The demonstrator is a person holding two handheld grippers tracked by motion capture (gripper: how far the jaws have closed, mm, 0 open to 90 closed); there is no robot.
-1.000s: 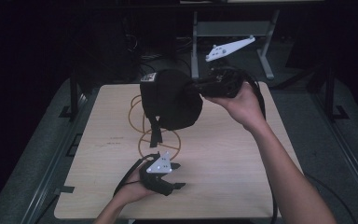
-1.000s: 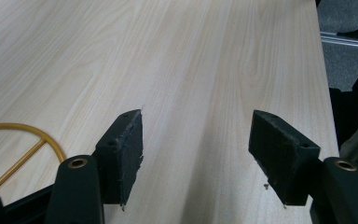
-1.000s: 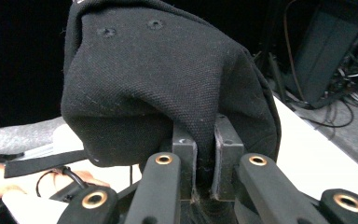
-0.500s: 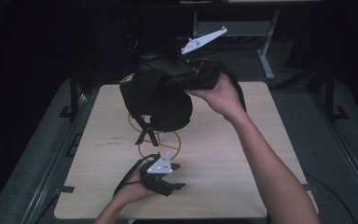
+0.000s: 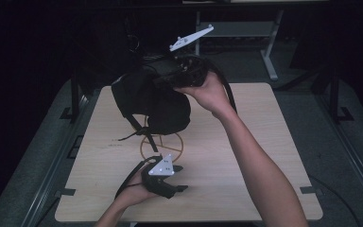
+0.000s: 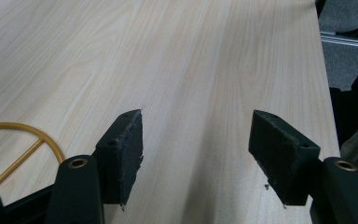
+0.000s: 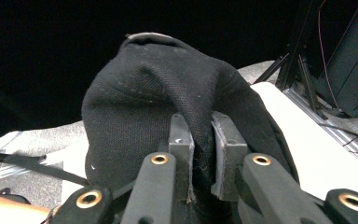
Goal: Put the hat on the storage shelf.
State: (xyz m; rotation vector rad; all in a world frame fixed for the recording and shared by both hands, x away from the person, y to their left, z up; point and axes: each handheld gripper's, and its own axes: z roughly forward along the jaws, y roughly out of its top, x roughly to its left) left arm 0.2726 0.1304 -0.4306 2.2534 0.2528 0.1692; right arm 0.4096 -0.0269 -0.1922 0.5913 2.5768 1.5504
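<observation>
Cloth bag (image 5: 153, 101) held above table (image 5: 264, 156) far-left part by right gripper (image 5: 170, 78). Wire ring (image 5: 160, 146) on table below bag. Left gripper (image 5: 177, 177) near front edge.

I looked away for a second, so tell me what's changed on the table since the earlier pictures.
The right claw, clamped on the black bag, swung it leftward and higher above the table. The left claw stayed open, low near the front edge, and the gold wire ring lay where it was.
</observation>
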